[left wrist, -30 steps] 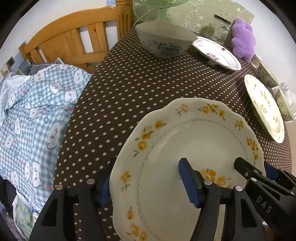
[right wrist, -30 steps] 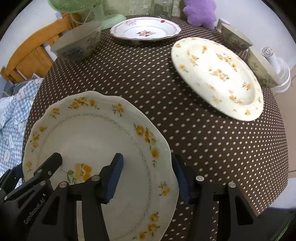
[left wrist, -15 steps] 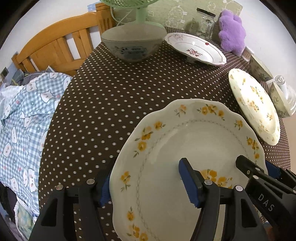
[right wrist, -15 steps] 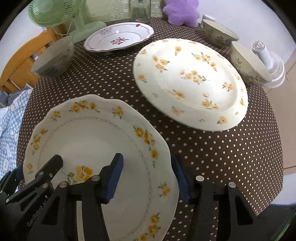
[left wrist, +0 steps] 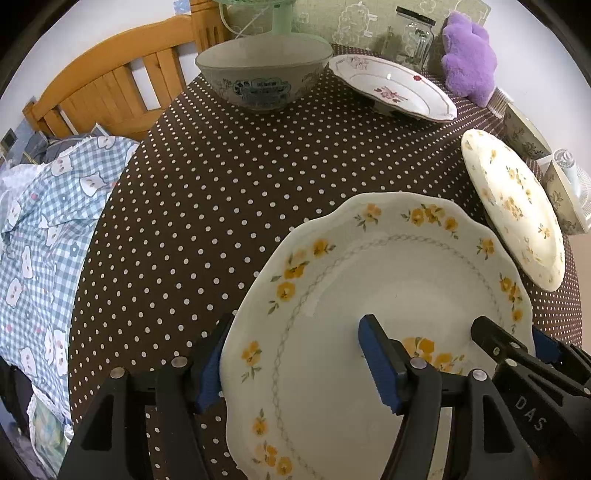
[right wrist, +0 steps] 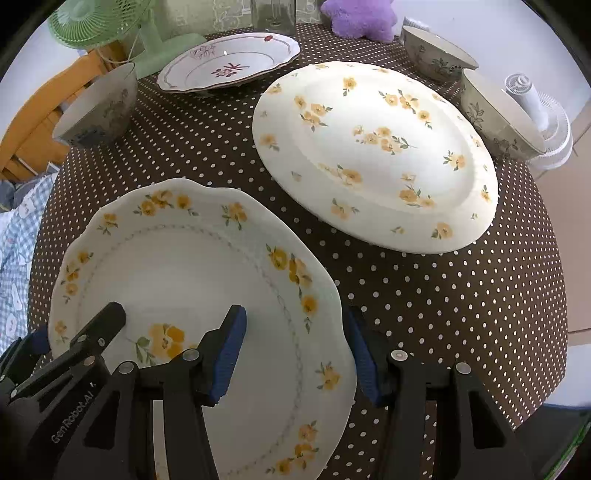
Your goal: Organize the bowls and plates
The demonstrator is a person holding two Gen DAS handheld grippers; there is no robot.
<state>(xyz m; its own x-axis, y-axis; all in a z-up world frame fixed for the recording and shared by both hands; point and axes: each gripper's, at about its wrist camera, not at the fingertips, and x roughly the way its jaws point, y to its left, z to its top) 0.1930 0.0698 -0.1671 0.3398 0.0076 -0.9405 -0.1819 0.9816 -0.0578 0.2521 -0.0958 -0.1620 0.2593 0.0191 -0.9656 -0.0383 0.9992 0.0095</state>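
Slippage threatens: left gripper point(left wrist: 291, 363) and right gripper point(right wrist: 295, 358) each straddle scalloped plate's point(right wrist: 192, 280) opposite rims, grip firmness unclear; it could drop onto the oval platter point(right wrist: 373, 155)

Left gripper point(left wrist: 295, 363) straddles scalloped plate point(left wrist: 369, 295) rim (yellow flowers).

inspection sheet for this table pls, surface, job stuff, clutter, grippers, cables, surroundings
surface: brown polka-dot tablecloth
job's things: scalloped plate held at opposite rims; oval platter; red-flowered dish; grey bowl; two bowls at the far right
clutter: green fan, glass jar, purple plush, white fan
grippers: left gripper and right gripper each straddle the plate's rim
cables: thin cord by the fan base
surroundings: wooden chair, checked cloth
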